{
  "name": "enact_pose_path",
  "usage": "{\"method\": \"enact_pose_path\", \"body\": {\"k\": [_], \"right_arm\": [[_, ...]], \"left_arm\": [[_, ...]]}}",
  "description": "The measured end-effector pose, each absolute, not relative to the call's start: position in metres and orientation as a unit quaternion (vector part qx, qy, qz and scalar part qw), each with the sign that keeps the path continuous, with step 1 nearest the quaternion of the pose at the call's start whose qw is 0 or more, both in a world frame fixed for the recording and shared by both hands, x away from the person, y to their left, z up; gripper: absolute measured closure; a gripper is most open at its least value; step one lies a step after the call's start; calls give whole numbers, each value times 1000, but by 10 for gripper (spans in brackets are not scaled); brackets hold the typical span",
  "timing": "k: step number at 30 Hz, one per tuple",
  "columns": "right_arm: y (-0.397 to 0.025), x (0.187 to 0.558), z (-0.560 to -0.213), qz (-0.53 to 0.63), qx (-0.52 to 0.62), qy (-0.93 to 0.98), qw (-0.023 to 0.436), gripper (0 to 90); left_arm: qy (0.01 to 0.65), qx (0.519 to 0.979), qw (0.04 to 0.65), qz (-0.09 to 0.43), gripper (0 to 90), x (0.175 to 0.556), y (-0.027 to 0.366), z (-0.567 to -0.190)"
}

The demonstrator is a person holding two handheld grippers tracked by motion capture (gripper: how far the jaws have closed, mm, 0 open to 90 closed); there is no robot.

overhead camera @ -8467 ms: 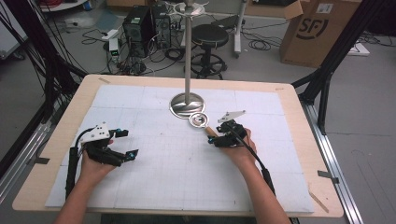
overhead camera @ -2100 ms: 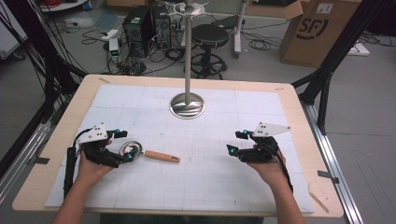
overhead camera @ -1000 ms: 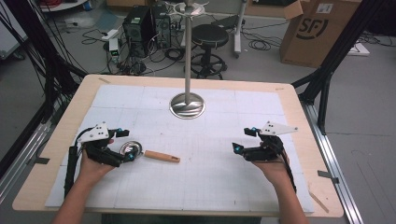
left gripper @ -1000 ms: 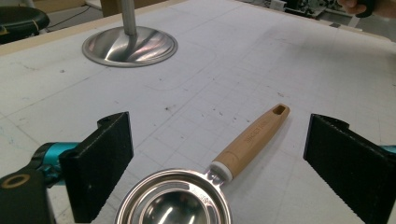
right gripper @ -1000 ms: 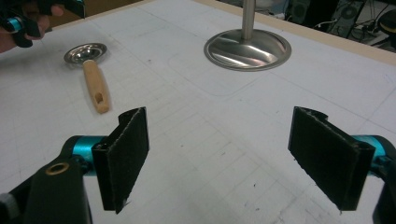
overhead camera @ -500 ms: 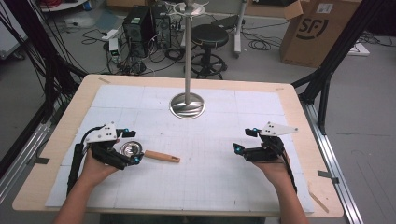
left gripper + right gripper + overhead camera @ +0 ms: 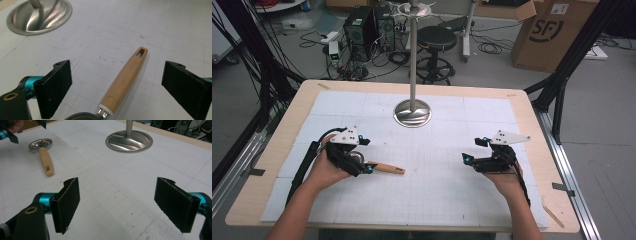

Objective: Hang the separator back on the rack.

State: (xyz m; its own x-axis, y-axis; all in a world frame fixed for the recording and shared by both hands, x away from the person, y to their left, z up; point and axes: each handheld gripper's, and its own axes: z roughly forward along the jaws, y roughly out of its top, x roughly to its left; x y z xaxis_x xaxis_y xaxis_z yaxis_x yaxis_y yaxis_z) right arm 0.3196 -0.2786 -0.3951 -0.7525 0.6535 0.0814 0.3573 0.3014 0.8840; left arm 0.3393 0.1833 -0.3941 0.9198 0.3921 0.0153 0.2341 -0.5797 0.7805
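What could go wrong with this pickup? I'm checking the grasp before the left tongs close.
1. The open left tongs straddle the small metal strainer's tapered wooden handle, which lies flat on the white gridded mat; pads closing too high may slip off it.
2. Gripped by the handle, the strainer's metal bowl may tip downward.
3. The steel stand's round base is close ahead; a lifted strainer could knock it.

Steel stand (image 7: 412, 111) on table (image 7: 277, 145); SF box (image 7: 548, 33), stool (image 7: 437, 37) behind
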Motion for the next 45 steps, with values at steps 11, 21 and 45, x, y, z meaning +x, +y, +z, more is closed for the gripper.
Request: {"method": "enact_pose_path", "body": {"k": [11,21,45], "right_arm": [[-276,322,-397,495,319,795,147,197],[-275,324,-399,496,316,795,146,199],[-274,328,-401,495,317,796,144,201]], "left_arm": [[146,929,333,75,232,347,165,-388],[122,948,284,78,265,347,144,-385],[85,979,174,63,429,354,120,-402]]}}
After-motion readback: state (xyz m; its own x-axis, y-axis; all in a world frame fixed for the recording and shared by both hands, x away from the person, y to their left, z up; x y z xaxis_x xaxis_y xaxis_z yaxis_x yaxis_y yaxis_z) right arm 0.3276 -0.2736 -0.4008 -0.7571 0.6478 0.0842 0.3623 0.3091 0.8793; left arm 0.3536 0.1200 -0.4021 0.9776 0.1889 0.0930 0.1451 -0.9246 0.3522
